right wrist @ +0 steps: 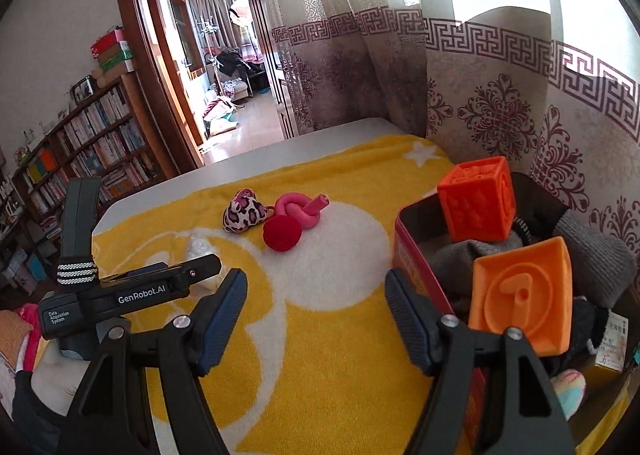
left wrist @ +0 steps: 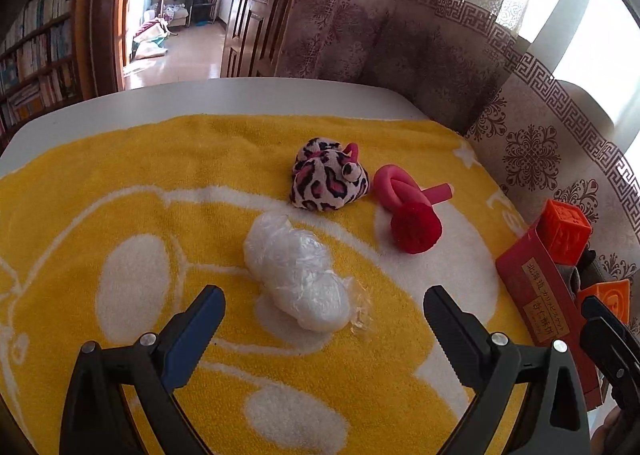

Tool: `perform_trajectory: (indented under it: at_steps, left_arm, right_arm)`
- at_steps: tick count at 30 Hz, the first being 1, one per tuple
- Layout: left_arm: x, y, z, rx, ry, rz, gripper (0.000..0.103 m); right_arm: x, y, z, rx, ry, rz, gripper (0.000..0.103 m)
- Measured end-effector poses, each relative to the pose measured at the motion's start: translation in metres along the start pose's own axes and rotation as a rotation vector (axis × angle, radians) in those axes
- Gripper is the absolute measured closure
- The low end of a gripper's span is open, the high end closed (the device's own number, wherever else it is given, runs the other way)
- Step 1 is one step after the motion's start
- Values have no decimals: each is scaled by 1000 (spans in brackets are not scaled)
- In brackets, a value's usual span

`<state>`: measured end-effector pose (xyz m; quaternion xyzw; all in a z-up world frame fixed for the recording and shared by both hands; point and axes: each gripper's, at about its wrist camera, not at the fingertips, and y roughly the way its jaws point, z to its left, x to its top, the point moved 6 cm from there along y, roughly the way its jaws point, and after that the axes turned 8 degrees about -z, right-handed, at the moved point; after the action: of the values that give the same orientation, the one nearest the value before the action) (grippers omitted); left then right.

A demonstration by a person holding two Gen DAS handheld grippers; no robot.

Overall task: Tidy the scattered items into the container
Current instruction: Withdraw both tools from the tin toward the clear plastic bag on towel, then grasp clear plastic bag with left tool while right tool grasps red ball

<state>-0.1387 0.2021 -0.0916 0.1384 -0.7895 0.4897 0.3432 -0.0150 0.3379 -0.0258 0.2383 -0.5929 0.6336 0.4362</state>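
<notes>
I have both grippers over the bench, which is covered by a yellow-and-white towel (left wrist: 132, 183). My left gripper (left wrist: 324, 309) has its jaws spread wide with nothing pinched; a crumpled clear plastic bag (left wrist: 296, 275) lies on the towel just ahead of them, its near end reaching in between the two tips, though I see no pad touching it. Beyond the bag sits a leopard-print plush (left wrist: 330, 181), and just to its right a pink knotted tube (left wrist: 404, 187) with a red pompom (left wrist: 416, 229) against its near side.

My right gripper (right wrist: 314, 305) also has its jaws spread and empty, hanging over bare towel. Its right jaw sits close beside the near left corner of the red tin (right wrist: 404, 251), which stands at the towel's right edge beside the patterned curtain (right wrist: 500, 119). The tin is already crowded: an orange cube (right wrist: 478, 201) towards the back, a second orange cube (right wrist: 524, 297) nearer me showing a raised numeral, both resting on grey knitted fabric (right wrist: 596, 255). Other small things are tucked lower in the tin, but I cannot make them out.

From the right wrist camera I see the left gripper's body at the left, and the plush, tube and pompom well apart from the tin, out in the middle of the towel. A bookshelf (right wrist: 92, 151) and an open doorway lie beyond the bench.
</notes>
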Motion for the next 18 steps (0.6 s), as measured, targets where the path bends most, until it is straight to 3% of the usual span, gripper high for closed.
perform_trajectory:
  at_steps: [3, 5, 10, 14, 18]
  left_arm:
    - [1, 7, -6, 24, 43, -4, 8]
    - [2, 12, -5, 29, 43, 5, 32]
    - [-2, 20, 7, 42, 25, 6, 64]
    - [1, 9, 19, 21, -31, -40, 66]
    - [9, -5, 31, 35, -63, -92, 66]
  right_arm:
    - [-7, 5, -4, -1, 18, 15, 28]
    - [-8, 6, -6, -3, 22, 17, 28]
    - [-9, 7, -4, -3, 18, 12, 28]
    - [-11, 13, 1, 6, 2, 42, 28]
    - [-2, 23, 18, 81, -15, 102, 28]
